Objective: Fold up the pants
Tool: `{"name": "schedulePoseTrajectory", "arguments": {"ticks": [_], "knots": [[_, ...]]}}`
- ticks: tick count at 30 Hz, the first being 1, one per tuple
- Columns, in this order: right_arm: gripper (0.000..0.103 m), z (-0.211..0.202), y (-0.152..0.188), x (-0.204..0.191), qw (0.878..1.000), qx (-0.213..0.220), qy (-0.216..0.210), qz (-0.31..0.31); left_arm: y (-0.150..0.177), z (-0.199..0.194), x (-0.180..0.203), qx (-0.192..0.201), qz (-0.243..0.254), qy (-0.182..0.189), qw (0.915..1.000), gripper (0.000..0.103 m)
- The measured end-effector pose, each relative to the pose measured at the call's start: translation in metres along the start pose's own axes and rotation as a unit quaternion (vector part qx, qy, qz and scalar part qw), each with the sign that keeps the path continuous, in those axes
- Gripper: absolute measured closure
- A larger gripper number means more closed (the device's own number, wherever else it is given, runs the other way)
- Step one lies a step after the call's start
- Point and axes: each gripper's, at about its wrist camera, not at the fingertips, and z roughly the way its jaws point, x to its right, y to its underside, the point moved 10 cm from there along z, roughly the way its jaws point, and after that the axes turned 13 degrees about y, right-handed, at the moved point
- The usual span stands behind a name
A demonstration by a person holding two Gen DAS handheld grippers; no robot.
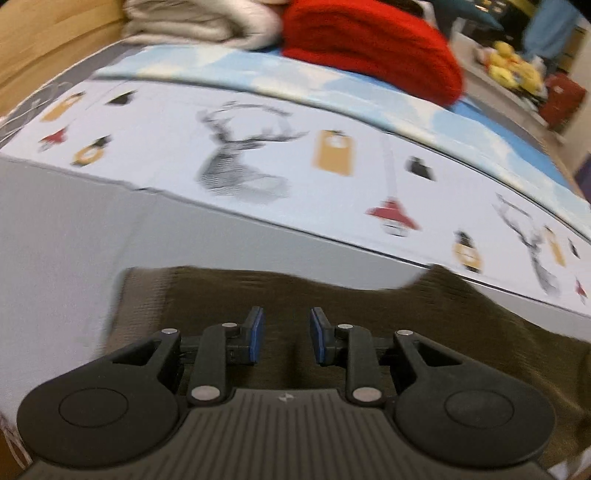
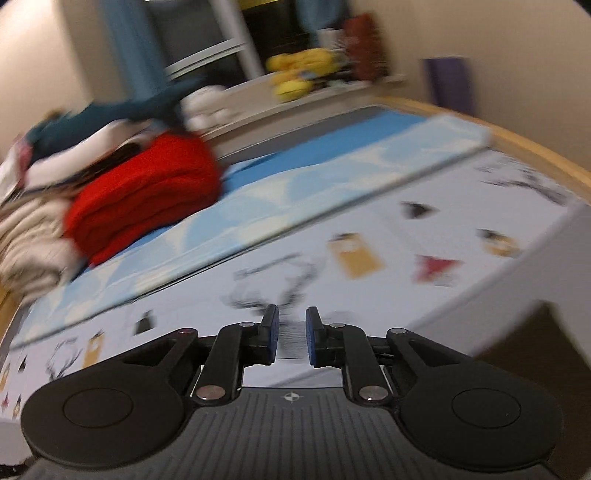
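Note:
Dark olive-brown pants (image 1: 332, 295) lie flat on the pale bed sheet (image 1: 74, 229) in the left wrist view, filling the lower middle and right. My left gripper (image 1: 286, 332) is open and empty, just above the pants, fingers apart over the cloth. In the right wrist view a corner of the pants (image 2: 532, 339) shows at the lower right. My right gripper (image 2: 291, 332) is open and empty, over the deer-print sheet (image 2: 369, 258), left of the pants. Both views are motion-blurred.
A red folded blanket (image 1: 369, 40) and beige bedding (image 1: 199, 22) sit at the bed's far end; the red blanket also shows in the right wrist view (image 2: 147, 192). A blue patterned cover (image 2: 332, 155) lies beyond. A shelf with yellow toys (image 2: 299, 70) stands behind the wooden bed frame (image 2: 535, 147).

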Motion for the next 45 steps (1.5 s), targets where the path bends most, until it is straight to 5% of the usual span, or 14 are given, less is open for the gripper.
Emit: {"name": "schedulePoseTrajectory", "arguments": {"ticks": [5,9,14,18,22,27,31,37,41,45], "knots": [[0.084,-0.022,0.004,0.142,0.992,0.002,0.086,0.092,0.004,0.018,0.047,-0.016,0.034,0.026,0.999,0.073],[0.075,-0.021,0.052,0.245,0.971,-0.034,0.154,0.181,0.011,0.028,0.062,-0.028,0.055,0.032,0.9976,0.073],[0.073,-0.007,0.115,0.312,0.948,-0.106,0.174,0.244,0.018,0.037,0.064,-0.043,0.075,0.022,0.996,0.073],[0.053,0.005,0.137,0.327,0.937,-0.137,0.157,0.28,0.019,0.041,0.062,-0.049,0.079,0.016,0.9955,0.073],[0.053,0.024,0.14,0.322,0.923,-0.156,0.121,0.332,0.02,0.045,0.064,-0.054,0.086,0.012,0.9948,0.073],[0.049,0.036,0.14,0.321,0.923,-0.157,0.146,0.321,0.022,0.046,0.064,-0.056,0.101,0.004,0.9934,0.073],[0.073,0.031,0.135,0.318,0.924,-0.142,0.163,0.316,0.02,0.044,0.056,-0.054,0.095,0.001,0.994,0.073],[0.076,0.004,0.098,0.305,0.938,-0.049,0.178,0.294,0.021,0.041,0.051,-0.056,0.096,0.001,0.9938,0.073],[0.072,0.025,0.128,0.32,0.918,-0.122,0.215,0.311,0.022,0.039,0.048,-0.055,0.093,0.003,0.9942,0.073],[0.061,0.033,0.132,0.322,0.919,-0.141,0.224,0.292,0.022,0.037,0.047,-0.054,0.089,0.006,0.9946,0.073]]}}
